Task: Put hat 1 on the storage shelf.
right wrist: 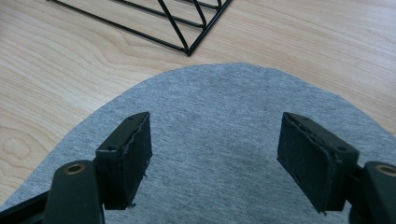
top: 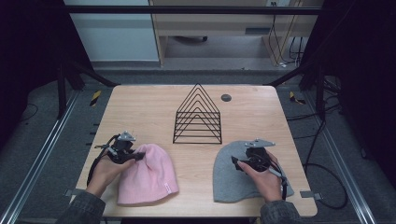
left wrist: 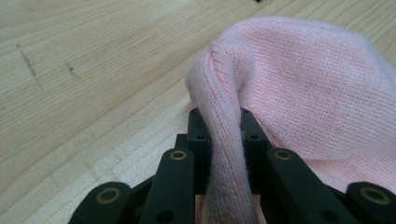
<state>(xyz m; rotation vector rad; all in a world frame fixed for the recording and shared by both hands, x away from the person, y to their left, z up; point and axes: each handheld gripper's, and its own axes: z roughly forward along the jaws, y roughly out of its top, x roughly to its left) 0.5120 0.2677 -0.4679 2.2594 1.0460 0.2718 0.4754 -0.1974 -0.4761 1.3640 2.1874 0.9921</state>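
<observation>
- On the table's (top: 140, 100) near left lay the pink beanie (top: 148, 179), long axis running near to far, crown pointing away, cuff toward the person.
- The left gripper (top: 136, 157) had its jaws clamped on a raised fold of its knit.
- The right gripper (top: 237, 164) hovered over the grey beanie (top: 229, 179), jaws wide apart.
</observation>
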